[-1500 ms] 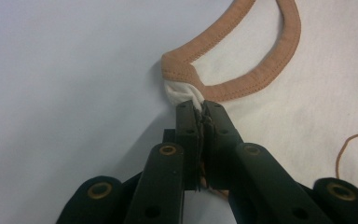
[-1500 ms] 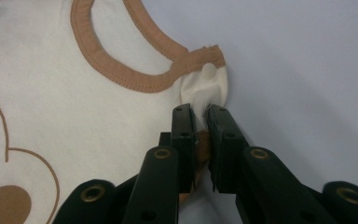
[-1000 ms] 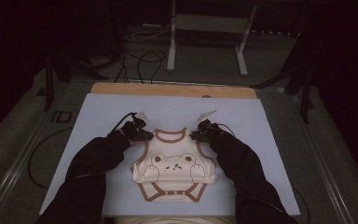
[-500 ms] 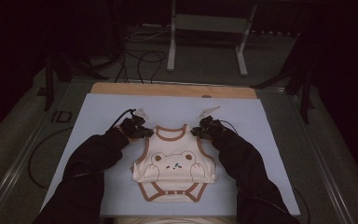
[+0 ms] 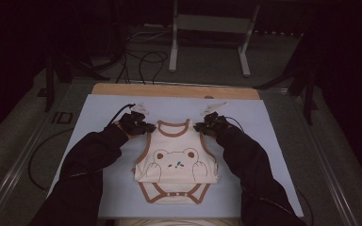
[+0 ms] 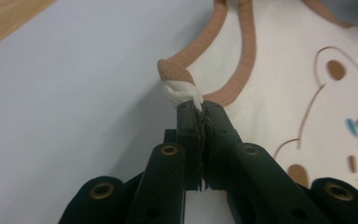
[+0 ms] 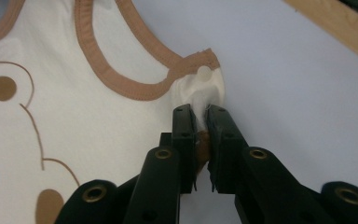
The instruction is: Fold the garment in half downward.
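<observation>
On the pale blue mat [image 5: 99,141], nearest the person, lies the cream baby bodysuit [image 5: 176,165], its snap end closest and its bear print facing up. Farther along it, the left gripper [image 6: 200,106] is clamped on the bodysuit's left shoulder strap [image 6: 179,86], and the right gripper [image 7: 200,109] pinches the right shoulder strap [image 7: 200,84] (both bites are narrow, at the fabric's very tip). Beyond the bodysuit runs the wooden table edge [image 5: 169,90]. Lifting well probably means raising both shoulders evenly, keeping the neckline taut, without jerking the thin pinches loose.
</observation>
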The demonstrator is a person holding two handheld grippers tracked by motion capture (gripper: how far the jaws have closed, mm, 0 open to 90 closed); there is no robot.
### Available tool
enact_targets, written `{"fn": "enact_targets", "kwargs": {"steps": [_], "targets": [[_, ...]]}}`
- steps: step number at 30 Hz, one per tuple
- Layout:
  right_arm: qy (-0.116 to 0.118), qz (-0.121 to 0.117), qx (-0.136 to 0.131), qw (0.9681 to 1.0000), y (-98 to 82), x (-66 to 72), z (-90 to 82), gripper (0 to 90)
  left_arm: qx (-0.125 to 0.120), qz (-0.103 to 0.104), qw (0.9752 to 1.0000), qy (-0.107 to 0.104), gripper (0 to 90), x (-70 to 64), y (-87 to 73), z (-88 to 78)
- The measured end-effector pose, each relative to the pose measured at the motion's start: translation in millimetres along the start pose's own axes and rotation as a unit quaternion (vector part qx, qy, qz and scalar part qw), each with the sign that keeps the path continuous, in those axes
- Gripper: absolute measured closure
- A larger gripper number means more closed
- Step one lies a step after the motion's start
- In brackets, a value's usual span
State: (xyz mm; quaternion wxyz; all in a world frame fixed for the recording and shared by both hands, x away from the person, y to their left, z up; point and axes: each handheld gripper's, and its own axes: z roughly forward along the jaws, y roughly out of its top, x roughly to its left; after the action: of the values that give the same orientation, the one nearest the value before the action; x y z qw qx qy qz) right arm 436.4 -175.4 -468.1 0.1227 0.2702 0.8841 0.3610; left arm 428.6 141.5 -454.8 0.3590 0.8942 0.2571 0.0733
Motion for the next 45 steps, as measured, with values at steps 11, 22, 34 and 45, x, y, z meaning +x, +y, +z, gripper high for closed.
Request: {"fn": "enact_targets", "kwargs": {"steps": [11, 22, 34, 45], "targets": [[-0.011, -0.001, -0.026, 0.9996, 13.7, -4.0, -14.8, 82.9, -0.021, 0.016, 0.9996, 0.004, 87.4, -1.9, 13.9, -14.8], [-0.028, -0.011, -0.047, 0.9984, 32.2, -6.8, -36.8, 82.9, -0.042, 0.027, 0.9986, 0.014, 87.4, -1.8, 32.0, -33.0], [-0.047, -0.023, -0.070, 0.9961, 55.2, -9.0, -57.8, 82.9, -0.066, 0.045, 0.9962, 0.032, 87.4, -3.2, 55.5, -56.8], [-0.066, -0.027, -0.093, 0.9931, 72.9, -13.0, -71.5, 82.9, -0.086, 0.045, 0.9939, 0.051, 87.3, 0.6, 67.0, -71.4]]}}
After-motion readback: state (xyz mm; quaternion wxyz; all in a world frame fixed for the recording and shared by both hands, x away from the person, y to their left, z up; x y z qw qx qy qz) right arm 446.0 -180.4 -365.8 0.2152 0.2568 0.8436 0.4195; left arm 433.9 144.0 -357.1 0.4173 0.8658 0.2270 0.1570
